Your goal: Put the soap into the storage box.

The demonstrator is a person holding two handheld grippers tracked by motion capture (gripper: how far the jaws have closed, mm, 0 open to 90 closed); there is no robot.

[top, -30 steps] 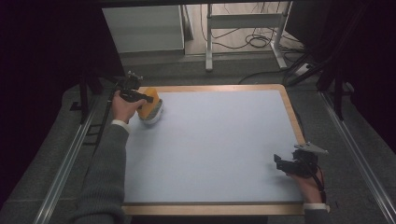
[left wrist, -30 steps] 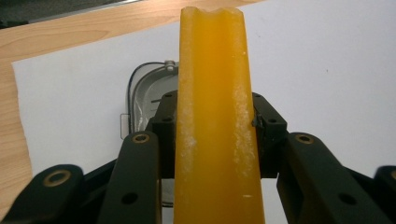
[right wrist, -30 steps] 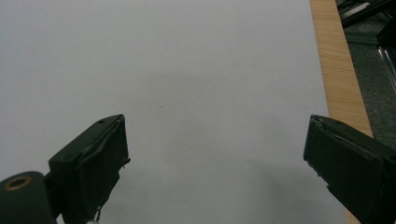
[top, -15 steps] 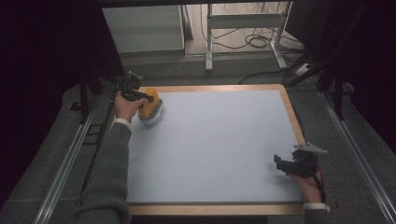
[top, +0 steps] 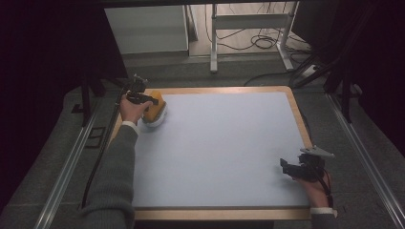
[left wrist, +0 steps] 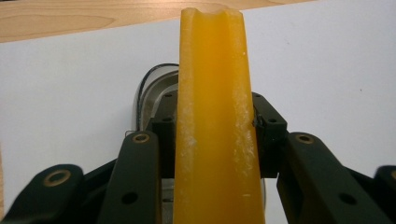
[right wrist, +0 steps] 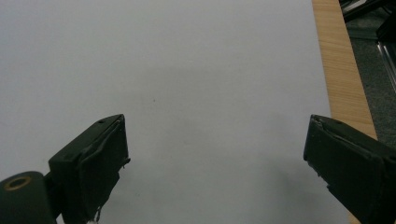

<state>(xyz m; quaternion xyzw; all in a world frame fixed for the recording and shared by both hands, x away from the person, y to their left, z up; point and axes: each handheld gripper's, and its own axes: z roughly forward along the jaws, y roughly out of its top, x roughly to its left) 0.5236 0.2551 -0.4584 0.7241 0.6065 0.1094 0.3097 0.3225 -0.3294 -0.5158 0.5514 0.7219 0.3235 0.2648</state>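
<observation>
Orange block [left wrist: 215,121], waxy and upright, is clamped between the jaws of the left hand-held gripper [top: 152,101]. It is held at the far left corner of the surface [top: 224,143], directly over a round metal-rimmed dish [top: 154,120] seen behind it in the left gripper view. Change noted: against the frames of a second ago, block and left hand-held gripper are seen slightly lower and closer to the dish; the grip is unaltered. Judged meaning: the block is being lowered toward the dish, release not yet made. Right hand-held gripper [top: 291,168] is rested at the near right edge, jaws wide apart, nothing between them, position unchanged.
</observation>
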